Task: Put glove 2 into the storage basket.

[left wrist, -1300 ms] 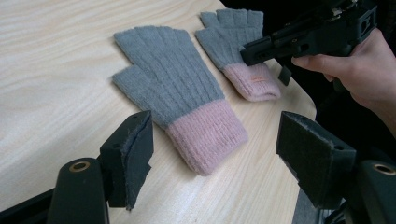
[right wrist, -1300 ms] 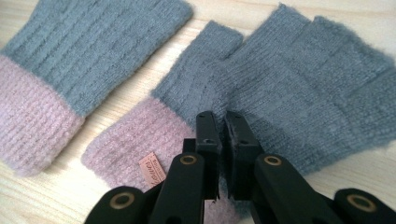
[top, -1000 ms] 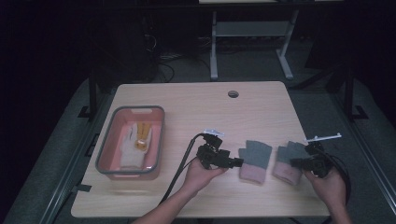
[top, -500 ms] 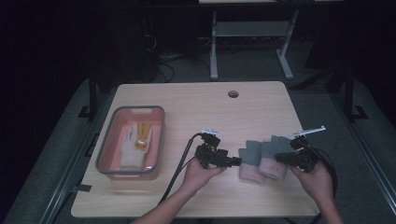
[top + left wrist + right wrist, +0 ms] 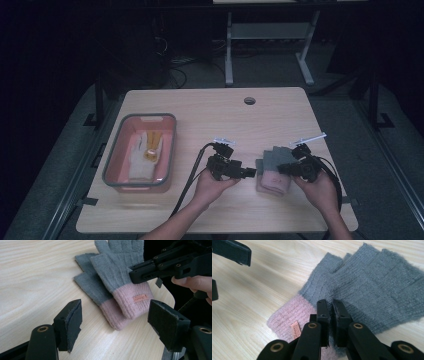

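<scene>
Light wood-grain table (image 5: 210, 110) with a round cable hole (image 5: 249, 100), dark room, metal frame legs behind. Pink tray (image 5: 114, 165) at left holds a white glove (image 5: 142, 155). Right gripper (image 5: 286, 169) pinches the top grey-pink glove (image 5: 120, 277), stacked on its mate (image 5: 92, 290). Left gripper (image 5: 115, 325) gapes, empty, just beside.

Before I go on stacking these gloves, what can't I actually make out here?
- Lower glove: mostly covered by the top glove in the left gripper view.
- Label wording: too small to read.
- Top glove's fingertips: cut off by the upper edge in the left gripper view.
- Right gripper: jaws shut on the top glove; how much knit is pinched is hidden.
- Items in the tray: dim and small in the high view.
</scene>
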`<state>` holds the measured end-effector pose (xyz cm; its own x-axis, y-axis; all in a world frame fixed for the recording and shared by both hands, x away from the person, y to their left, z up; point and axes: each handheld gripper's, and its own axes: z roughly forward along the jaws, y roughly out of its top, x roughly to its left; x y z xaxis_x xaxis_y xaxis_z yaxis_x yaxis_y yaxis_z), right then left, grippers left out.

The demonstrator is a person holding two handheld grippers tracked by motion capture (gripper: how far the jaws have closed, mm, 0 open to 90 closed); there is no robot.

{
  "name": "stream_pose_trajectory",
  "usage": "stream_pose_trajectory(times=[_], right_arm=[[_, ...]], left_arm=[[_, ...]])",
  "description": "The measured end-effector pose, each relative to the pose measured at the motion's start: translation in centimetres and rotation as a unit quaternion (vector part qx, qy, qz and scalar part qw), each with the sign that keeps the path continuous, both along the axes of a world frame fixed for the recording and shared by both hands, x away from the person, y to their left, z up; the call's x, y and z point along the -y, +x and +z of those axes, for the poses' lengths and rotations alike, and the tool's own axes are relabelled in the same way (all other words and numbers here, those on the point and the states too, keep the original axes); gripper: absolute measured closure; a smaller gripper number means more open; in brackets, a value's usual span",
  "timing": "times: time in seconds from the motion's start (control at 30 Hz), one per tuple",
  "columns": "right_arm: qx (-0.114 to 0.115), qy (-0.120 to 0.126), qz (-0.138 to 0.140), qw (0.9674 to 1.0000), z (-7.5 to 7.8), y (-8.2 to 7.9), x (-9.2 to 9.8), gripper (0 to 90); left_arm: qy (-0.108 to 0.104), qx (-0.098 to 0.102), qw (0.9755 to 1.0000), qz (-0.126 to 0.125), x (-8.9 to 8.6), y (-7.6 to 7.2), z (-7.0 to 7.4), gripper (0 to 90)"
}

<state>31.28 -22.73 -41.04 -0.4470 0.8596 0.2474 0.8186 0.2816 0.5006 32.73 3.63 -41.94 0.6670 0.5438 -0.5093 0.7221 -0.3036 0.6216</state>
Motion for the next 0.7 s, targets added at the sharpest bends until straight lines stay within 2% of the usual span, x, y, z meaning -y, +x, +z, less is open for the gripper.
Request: stream_pose_trajectory(times=[0.2,0.27,0.33,0.37,0.4,0.47,0.5,0.53,0.57,0.6,0.7], right_arm=[[-0.004,-0.005,0.004,1.0000,-0.4,0.5,-1.1,84.8],[-0.012,-0.009,0.003,0.9999,-0.8,0.8,-1.3,84.0],[-0.017,-0.018,0.006,0.9997,-1.2,1.1,-1.6,81.9],[-0.017,-0.033,0.011,0.9993,-1.4,1.1,-1.8,78.6],[-0.017,-0.033,0.011,0.9993,-1.4,1.1,-1.8,78.6],[-0.008,-0.030,0.008,0.9995,-1.2,1.1,-1.7,74.0],[0.002,-0.015,-0.001,0.9999,-0.8,0.8,-1.3,69.4],[0.002,-0.015,-0.001,0.9999,-0.8,0.8,-1.3,69.4],[0.013,-0.010,-0.007,0.9999,-0.5,0.6,-0.8,66.4],[0.013,-0.010,-0.007,0.9999,-0.5,0.6,-0.8,66.4],[0.015,0.015,-0.020,0.9996,-0.5,0.0,0.4,59.5]], left_arm=[[-0.002,-0.004,1.0000,0.003,0.0,0.0,-0.1,27.9],[-0.001,-0.007,1.0000,0.001,0.2,0.0,-0.3,27.9],[0.002,-0.010,0.9999,0.002,0.4,0.0,-0.4,27.9],[0.005,-0.015,0.9999,0.005,0.5,0.0,-0.5,28.0],[0.008,-0.018,0.9998,0.005,0.6,0.0,-0.6,28.0],[0.011,-0.022,0.9997,0.006,0.9,0.0,-0.8,28.0],[0.013,-0.023,0.9996,0.007,1.0,0.0,-0.8,29.2],[0.014,-0.023,0.9996,0.006,1.1,0.0,-0.9,29.2],[0.011,-0.032,0.9994,0.008,1.4,0.0,-1.1,29.5],[0.011,-0.032,0.9994,0.008,1.4,0.0,-1.1,30.3],[0.010,-0.046,0.9988,0.011,2.2,0.2,-1.6,32.2]])
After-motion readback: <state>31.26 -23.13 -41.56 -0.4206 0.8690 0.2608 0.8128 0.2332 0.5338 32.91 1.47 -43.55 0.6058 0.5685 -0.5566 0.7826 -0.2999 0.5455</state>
